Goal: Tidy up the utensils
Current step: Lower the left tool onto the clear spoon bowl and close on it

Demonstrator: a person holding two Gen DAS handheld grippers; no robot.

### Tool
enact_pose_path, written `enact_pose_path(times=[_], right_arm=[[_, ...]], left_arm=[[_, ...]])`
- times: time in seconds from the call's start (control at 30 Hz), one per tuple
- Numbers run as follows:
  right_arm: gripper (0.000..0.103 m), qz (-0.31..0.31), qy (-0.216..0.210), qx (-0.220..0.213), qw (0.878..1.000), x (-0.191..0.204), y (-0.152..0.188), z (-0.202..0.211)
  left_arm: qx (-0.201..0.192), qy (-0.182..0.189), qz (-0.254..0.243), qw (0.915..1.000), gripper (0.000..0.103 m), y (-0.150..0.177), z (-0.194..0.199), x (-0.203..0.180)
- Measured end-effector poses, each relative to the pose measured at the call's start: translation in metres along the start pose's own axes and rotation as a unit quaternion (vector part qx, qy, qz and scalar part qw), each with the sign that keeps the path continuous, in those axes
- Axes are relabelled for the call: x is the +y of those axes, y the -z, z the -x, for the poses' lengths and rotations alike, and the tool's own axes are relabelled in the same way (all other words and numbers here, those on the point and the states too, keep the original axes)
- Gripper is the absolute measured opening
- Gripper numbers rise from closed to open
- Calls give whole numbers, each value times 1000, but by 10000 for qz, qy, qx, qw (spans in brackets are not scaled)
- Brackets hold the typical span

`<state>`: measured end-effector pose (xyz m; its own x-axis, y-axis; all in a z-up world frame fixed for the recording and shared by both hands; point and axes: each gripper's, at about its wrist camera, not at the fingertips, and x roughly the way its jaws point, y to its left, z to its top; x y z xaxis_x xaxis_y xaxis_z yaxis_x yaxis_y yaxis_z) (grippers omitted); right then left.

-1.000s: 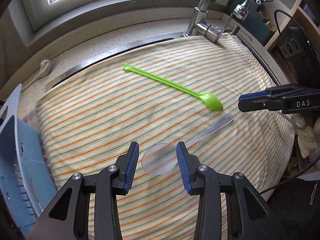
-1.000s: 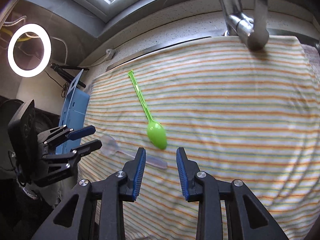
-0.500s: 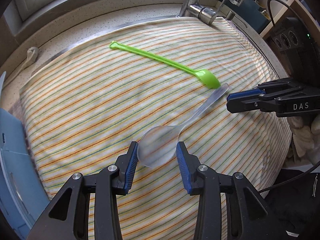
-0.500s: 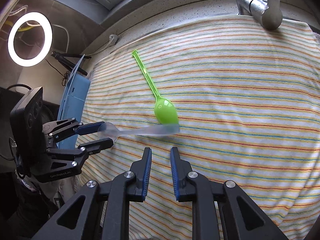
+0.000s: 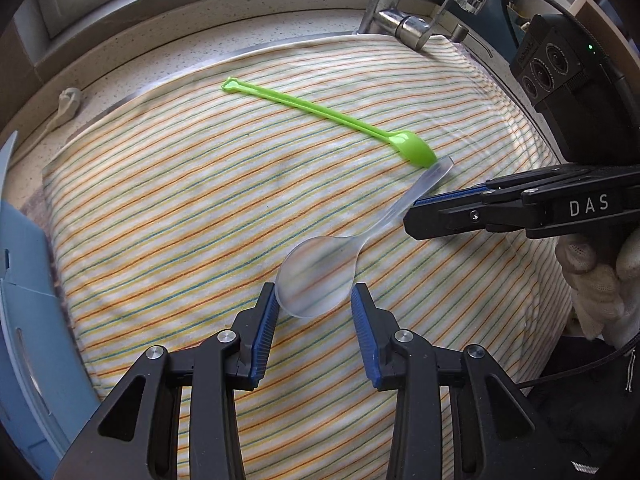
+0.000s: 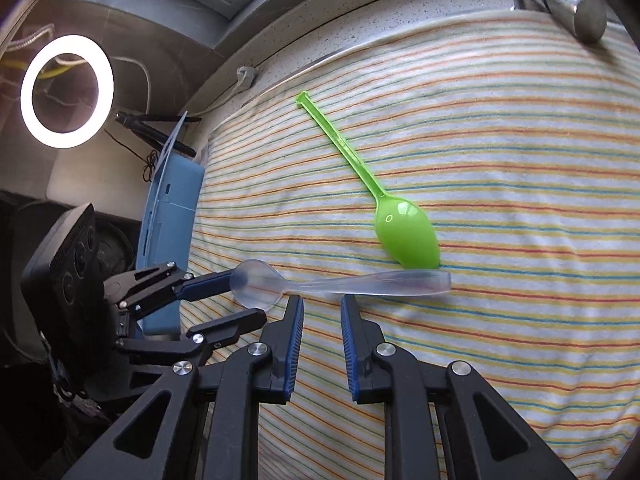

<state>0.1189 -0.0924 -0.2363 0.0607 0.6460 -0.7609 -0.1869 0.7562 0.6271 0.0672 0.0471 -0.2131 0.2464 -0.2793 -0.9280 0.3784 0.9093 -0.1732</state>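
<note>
Left gripper [image 5: 314, 306]: your jaws are closing around the bowl of the clear spoon [image 5: 316, 282]; the bowl sits between the blue pads [image 5: 266, 330], left pad touching or nearly touching its edge, right pad with a thin gap. Can't tell if it's a firm pinch yet.
Right gripper [image 6: 322, 318]: your jaws are narrow, only a small gap, nothing between them. Tips sit just below the neck of the clear spoon [image 6: 344, 282], not on it. In the left view your right gripper [image 5: 416, 218] comes in from the right, its tip over the clear handle; touching or not, can't tell.
Clear spoon: lies on the striped towel [image 5: 168, 216], bowl toward your left gripper, handle running up-right, its end right beside the green bowl.
Green spoon [image 6: 406, 232]: flat on the towel, bowl up, long handle pointing toward the counter [image 5: 192, 44]; not gripped. Same spoon in left view [image 5: 332, 118].
Towel: spread over the sink area, faucet [image 5: 396, 20] at its far edge.
Blue rack [image 6: 170, 216]: off the towel's left edge, beside your left gripper [image 6: 240, 296].
Hand [image 5: 600, 280]: white glove on the right tool.
Ring light [image 6: 66, 92]: lit, upper left of the right view.
</note>
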Motion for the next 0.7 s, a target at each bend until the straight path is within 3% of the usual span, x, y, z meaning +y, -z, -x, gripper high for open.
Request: enact_pose_path(times=[0.23, 0.43, 0.7], right_arm=[[18, -879, -386, -184, 9952, -13, -2, -6], [18, -1117, -301, -395, 9925, -16, 8, 2], [18, -1455, -385, -639, 9865, -27, 16, 11]], left_arm=[[8, -130, 1, 9999, 29, 6, 10, 1], [-299, -54, -143, 9994, 29, -8, 34, 0], [114, -35, -755, 9971, 29, -34, 0, -27]])
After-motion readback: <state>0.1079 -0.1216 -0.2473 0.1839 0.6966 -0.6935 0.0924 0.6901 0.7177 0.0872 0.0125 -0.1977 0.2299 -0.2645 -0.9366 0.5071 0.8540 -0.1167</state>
